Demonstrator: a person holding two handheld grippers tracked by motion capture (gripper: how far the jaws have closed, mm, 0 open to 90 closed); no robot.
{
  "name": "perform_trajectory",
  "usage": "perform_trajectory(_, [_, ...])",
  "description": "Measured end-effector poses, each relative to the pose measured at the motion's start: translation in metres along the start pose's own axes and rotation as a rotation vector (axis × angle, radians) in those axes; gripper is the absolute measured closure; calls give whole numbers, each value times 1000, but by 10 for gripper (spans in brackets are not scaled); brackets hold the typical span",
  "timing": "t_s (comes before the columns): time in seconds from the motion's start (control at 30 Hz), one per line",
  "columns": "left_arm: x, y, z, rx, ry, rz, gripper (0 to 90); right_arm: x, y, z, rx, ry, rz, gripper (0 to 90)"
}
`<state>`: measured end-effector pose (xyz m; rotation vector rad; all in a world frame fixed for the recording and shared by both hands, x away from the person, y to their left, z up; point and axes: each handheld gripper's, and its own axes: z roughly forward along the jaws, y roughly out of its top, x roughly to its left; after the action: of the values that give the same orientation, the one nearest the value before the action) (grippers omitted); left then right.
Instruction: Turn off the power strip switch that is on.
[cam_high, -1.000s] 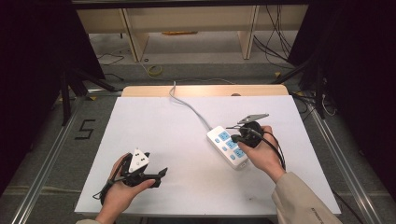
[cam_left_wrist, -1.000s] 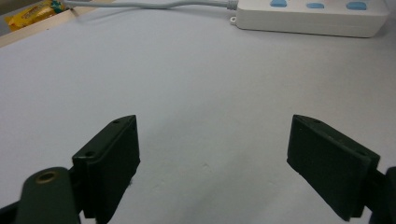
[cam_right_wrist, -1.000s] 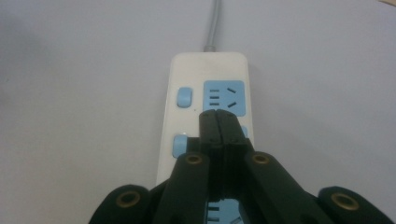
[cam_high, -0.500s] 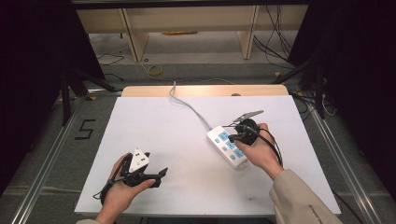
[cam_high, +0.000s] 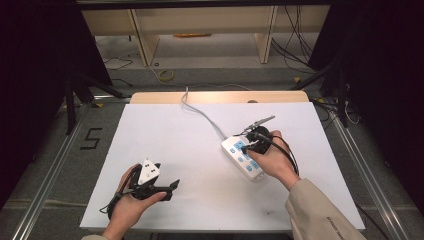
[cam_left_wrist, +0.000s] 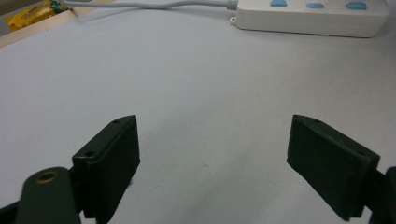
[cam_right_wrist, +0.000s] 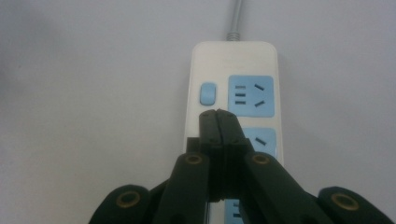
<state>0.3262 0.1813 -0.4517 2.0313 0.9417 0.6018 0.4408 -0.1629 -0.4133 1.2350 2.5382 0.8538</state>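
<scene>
A white power strip (cam_high: 243, 159) with blue sockets lies right of the table's centre, and its grey cable (cam_high: 200, 112) runs to the far edge. My right gripper (cam_high: 248, 145) is over the strip's far end. In the right gripper view its jaws are shut together, empty, with the tips (cam_right_wrist: 217, 115) just below the blue switch (cam_right_wrist: 208, 93) on the power strip (cam_right_wrist: 233, 60). I cannot tell whether they touch it. My left gripper (cam_high: 170, 187) rests low at the front left. Its jaws are wide open in the left gripper view (cam_left_wrist: 212, 158) and point across bare table toward the power strip (cam_left_wrist: 308, 18).
The white table top (cam_high: 165, 140) has a wooden strip (cam_high: 220, 96) along its far edge. Beyond it are a shelf frame (cam_high: 200, 30) and loose cables on the floor. A yellow packet (cam_left_wrist: 37, 9) shows at the top left of the left gripper view.
My right gripper has crept slightly left over the power strip's far end. The left gripper has stayed where it was.
</scene>
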Motion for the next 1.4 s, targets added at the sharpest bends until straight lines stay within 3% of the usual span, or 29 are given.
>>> perform_trajectory(1.4, [0,0,0,4,1,4,169,4,15,20,172,-23,13,900])
